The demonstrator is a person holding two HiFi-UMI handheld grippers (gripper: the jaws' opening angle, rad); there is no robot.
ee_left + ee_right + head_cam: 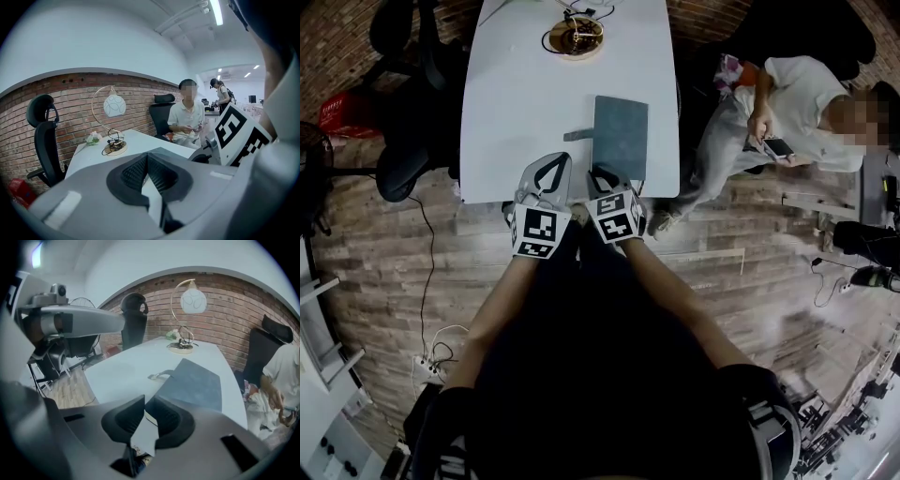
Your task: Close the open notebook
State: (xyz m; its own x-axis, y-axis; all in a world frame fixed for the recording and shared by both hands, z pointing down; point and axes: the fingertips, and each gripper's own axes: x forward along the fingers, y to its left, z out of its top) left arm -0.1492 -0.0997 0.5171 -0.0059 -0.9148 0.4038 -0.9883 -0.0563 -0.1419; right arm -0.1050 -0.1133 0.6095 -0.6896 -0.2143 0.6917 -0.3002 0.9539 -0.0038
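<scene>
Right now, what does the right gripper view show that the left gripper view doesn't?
Only the right gripper view: the grey notebook, lying closed on the table, a strap sticking out beside it. Only the left gripper view: a standing person in the far room. Both: the white table, globe lamp, brick wall and seated person.

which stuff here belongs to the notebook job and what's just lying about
Job:
notebook, lying shut
right hand-held gripper, jaws slightly apart at its near corner
left hand-held gripper, shut

Lying about:
globe lamp
office chair
seated person's phone
</scene>
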